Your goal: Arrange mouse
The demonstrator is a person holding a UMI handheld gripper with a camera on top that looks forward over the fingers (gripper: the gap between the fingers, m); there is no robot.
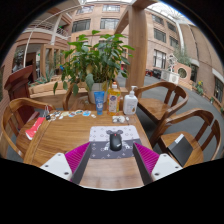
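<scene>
A dark computer mouse [115,141] lies on a grey-and-white patterned mouse mat [113,147] on the wooden table [60,135]. My gripper [112,158] hovers over the table's near side, its two fingers with magenta pads [77,156] spread wide apart. The mouse sits just ahead of the fingertips and between their lines, with clear gaps on both sides. Nothing is held.
A potted plant [92,60], a blue can [99,100], an orange bottle [113,99] and a white pump bottle [130,101] stand at the table's far side. Small items [120,119] lie behind the mat. Wooden chairs [185,125] ring the table. A red object [36,126] lies left.
</scene>
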